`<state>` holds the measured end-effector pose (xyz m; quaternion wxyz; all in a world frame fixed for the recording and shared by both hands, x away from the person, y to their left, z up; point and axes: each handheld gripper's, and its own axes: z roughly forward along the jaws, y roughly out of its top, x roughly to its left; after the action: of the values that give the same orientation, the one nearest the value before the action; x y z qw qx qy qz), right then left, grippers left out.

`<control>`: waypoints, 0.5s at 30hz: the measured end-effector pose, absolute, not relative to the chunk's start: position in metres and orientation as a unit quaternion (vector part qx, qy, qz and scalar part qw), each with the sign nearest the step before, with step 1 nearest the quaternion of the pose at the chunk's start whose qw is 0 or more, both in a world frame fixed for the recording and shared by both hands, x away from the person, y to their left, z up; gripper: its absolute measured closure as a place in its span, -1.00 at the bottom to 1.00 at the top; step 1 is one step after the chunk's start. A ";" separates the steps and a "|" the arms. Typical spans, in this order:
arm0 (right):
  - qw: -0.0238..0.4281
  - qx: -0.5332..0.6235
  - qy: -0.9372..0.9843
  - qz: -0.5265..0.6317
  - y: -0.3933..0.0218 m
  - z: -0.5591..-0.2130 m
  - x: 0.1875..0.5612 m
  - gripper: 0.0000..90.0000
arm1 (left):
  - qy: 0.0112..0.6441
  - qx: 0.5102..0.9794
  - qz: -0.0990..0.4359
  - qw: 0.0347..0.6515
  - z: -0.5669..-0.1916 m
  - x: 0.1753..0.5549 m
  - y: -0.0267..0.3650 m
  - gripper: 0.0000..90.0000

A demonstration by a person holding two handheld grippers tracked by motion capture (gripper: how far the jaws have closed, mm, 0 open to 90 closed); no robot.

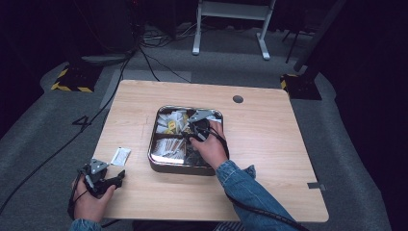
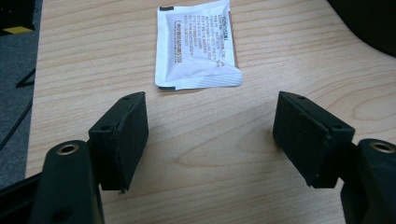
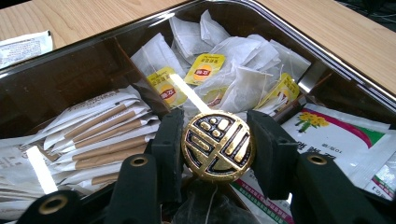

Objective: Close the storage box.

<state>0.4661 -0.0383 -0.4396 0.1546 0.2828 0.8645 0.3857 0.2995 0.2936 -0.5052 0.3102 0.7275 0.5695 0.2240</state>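
a: nearest first, what's at the front edge of the bench (image 1: 269, 159)?

b: the left gripper (image 1: 107, 182), held in a hand at the front left corner. in the left gripper view its jaws stand wide apart with only bare wood between them. just beyond them lies a white sachet (image 2: 196, 44), flat on the bench, printed side up, touching neither jaw.

a: and the other one?

b: the right gripper (image 3: 217, 140) is farther in, over the metal tray (image 1: 153, 161) at the middle of the bench, with a denim sleeve (image 1: 248, 190) behind the hand. its jaws are closed on a round gold and black token (image 3: 218, 145), one pad pressing each side of it, and the token stands on edge, above the tray's contents.

a: what's in the tray?

b: it has compartments. brown-striped paper sticks (image 3: 105, 135) lie in one, a printed packet with a yellow flower (image 3: 341, 135) in another, and farther back, a heap of tea bags (image 3: 219, 70) with yellow tags.
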 end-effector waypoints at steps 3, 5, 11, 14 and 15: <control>0.155 0.285 0.861 0.392 -0.039 -0.438 0.466 0.21 | 0.569 0.728 0.224 0.310 -0.505 0.299 0.294 -0.39; 0.156 0.286 0.856 0.401 -0.041 -0.434 0.465 0.13 | 0.569 0.728 0.224 0.310 -0.505 0.300 0.294 -0.40; 0.162 0.279 0.854 0.408 -0.047 -0.422 0.461 0.02 | 0.569 0.728 0.224 0.310 -0.505 0.300 0.293 -0.40; 0.162 0.280 0.852 0.412 -0.053 -0.416 0.459 0.00 | 0.570 0.728 0.224 0.310 -0.505 0.300 0.293 -0.40; 0.162 0.281 0.851 0.414 -0.055 -0.413 0.458 -0.01 | 0.569 0.728 0.224 0.310 -0.505 0.300 0.294 -0.40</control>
<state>0.4575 -0.0549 -0.4135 0.1622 0.2806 0.8508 0.4136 0.2997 0.2935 -0.5052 0.3101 0.7276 0.5694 0.2241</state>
